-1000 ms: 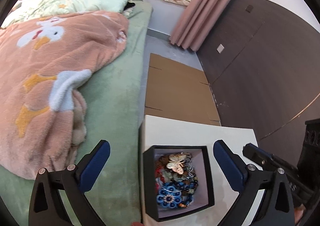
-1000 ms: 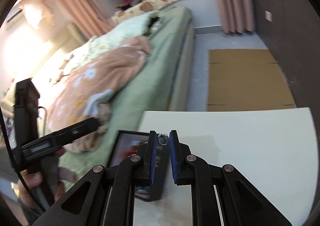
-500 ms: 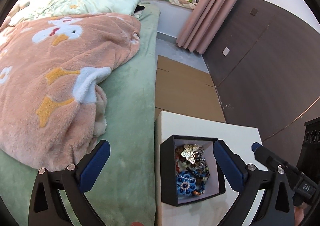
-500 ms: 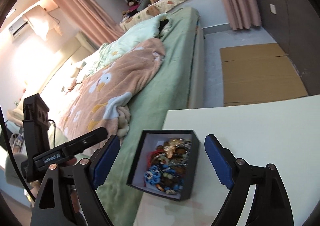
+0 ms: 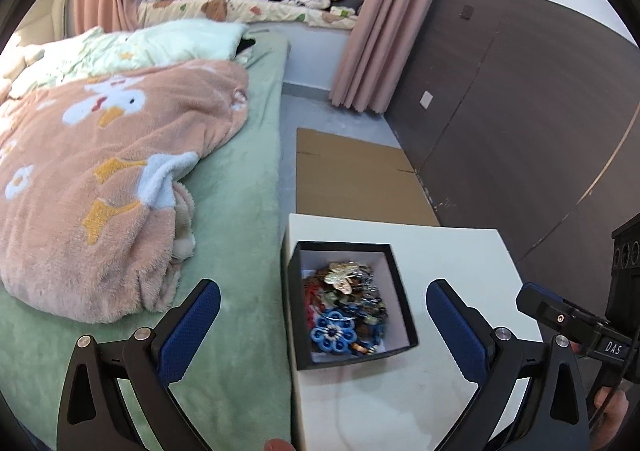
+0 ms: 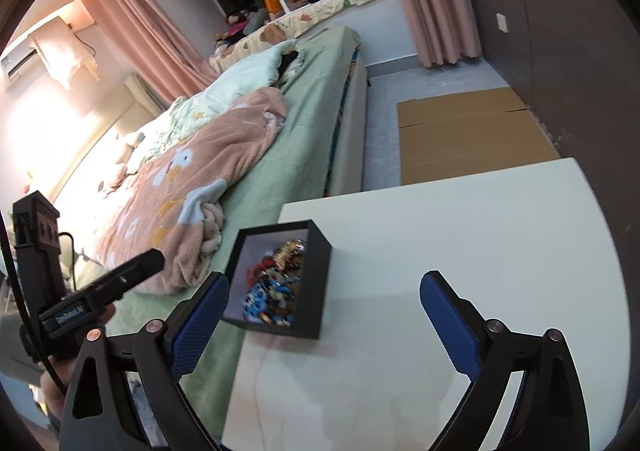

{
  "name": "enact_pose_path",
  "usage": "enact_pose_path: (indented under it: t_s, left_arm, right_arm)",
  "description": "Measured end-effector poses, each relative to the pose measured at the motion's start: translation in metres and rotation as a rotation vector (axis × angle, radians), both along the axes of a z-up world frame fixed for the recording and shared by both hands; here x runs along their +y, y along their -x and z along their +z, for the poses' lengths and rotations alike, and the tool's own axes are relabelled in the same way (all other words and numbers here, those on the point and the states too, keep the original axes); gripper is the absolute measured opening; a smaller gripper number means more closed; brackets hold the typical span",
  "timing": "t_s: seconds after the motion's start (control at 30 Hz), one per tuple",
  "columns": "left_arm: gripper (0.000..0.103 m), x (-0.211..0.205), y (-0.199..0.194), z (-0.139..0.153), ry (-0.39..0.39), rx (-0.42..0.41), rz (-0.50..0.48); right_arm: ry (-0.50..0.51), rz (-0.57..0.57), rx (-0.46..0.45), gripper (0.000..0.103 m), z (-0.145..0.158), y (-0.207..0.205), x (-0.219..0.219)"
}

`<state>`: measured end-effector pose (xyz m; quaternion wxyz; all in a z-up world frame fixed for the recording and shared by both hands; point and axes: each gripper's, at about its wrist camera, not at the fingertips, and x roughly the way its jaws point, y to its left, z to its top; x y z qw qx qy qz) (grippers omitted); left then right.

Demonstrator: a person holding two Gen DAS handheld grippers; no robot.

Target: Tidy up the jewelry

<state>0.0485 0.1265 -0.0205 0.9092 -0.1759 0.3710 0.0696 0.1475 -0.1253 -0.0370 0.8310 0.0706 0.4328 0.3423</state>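
Observation:
A black open box [image 5: 394, 283] with a white lining stands near the left edge of a white table [image 5: 460, 251]. It holds a heap of jewelry [image 5: 344, 307]: a gold butterfly piece, a blue flower piece and beads. My left gripper [image 5: 320, 315] is open and empty, above and in front of the box. My right gripper [image 6: 324, 303] is open and empty, raised above the table. The box [image 6: 320, 291] lies between its fingers toward the left, with the jewelry [image 6: 276, 283] inside. The left gripper's body [image 6: 92, 299] shows at the left of the right wrist view.
A bed with a green sheet [image 5: 240, 187] and a pink fleece blanket [image 5: 100, 155] runs along the table's left side. Flat cardboard [image 5: 352, 175] lies on the floor beyond the table. A dark wall panel [image 5: 520, 111] stands at the right. The right gripper's body [image 5: 568, 323] shows at the far right.
My right gripper was shut on a small ring over the box, then opened and rose; the ring is gone from its fingers. My left gripper pulled back and up, staying open.

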Motion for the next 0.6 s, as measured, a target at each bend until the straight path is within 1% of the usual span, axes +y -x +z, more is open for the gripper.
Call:
enact_pose_path:
  t_s: [0.23, 0.33, 0.5, 0.6]
  left_arm:
    - [0.103, -0.032, 0.014, 0.011, -0.044, -0.057, -0.028]
    - [0.103, -0.044, 0.017, 0.013, -0.054, -0.071, -0.042]
    - [0.103, -0.064, 0.018, 0.014, -0.113, -0.082, -0.056]
    - [0.103, -0.075, 0.018, 0.013, -0.127, -0.092, -0.074]
  right_arm:
    - [0.057, -0.031, -0.11, 0.097, 0.018, 0.024, -0.035]
    - [0.072, -0.051, -0.138, 0.097, 0.023, 0.029, -0.047]
    - [0.039, -0.08, -0.167, 0.097, 0.032, 0.033, -0.067]
    - [0.044, -0.072, -0.18, 0.097, 0.034, 0.035, -0.071]
